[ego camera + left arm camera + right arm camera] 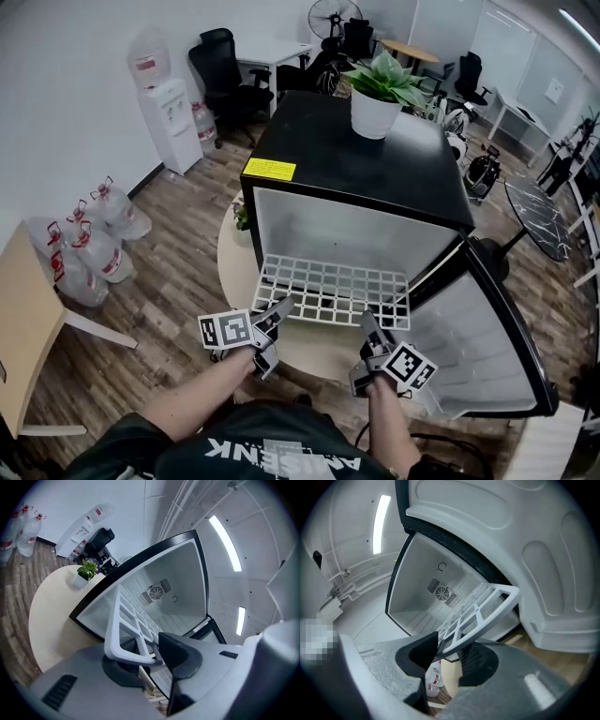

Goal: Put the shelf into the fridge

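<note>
A white grid shelf (333,291) sticks out of the open black mini fridge (319,155), its far edge inside the white cavity (347,234). My left gripper (270,323) is shut on the shelf's near left corner; in the left gripper view the shelf rim (115,634) lies pinched between the pads. My right gripper (373,339) is shut on the near right edge; the right gripper view shows the shelf (480,616) clamped between its jaws, pointing at the fridge's back wall fan (441,593). The fridge door (487,328) hangs open to the right.
The fridge stands on a round beige table (234,272). A potted plant (380,94) sits on the fridge top. Water bottles (84,239) lie on the wood floor at left, near a water dispenser (169,117). Office chairs and desks fill the back.
</note>
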Demonstrator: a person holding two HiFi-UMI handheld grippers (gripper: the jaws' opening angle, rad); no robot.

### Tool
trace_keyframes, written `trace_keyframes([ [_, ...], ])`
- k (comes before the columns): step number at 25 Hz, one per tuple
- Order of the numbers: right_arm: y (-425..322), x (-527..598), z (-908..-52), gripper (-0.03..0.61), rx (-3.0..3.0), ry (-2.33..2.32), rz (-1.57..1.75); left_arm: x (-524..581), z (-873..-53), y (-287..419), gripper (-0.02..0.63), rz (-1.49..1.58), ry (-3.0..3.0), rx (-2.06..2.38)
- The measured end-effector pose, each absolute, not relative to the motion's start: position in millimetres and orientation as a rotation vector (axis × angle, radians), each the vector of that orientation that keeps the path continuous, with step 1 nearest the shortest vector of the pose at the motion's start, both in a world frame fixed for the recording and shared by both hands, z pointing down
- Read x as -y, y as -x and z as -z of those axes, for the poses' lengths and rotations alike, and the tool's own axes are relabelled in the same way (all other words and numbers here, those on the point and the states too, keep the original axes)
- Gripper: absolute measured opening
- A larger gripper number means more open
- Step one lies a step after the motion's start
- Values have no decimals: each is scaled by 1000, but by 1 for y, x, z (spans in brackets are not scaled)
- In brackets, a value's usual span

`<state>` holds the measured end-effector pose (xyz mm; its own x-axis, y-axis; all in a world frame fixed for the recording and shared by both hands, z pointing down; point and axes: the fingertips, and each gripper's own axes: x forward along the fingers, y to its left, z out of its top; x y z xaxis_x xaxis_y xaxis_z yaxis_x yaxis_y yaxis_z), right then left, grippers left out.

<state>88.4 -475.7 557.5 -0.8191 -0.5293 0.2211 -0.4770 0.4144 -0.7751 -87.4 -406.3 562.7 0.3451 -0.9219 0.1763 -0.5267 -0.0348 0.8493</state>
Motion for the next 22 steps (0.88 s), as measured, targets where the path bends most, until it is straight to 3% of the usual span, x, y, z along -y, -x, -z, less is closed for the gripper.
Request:
trace_keyframes([
  [22,-82,509,-560,124,-2537,868,1499,443,-559,92,97,553,-1671,1334],
])
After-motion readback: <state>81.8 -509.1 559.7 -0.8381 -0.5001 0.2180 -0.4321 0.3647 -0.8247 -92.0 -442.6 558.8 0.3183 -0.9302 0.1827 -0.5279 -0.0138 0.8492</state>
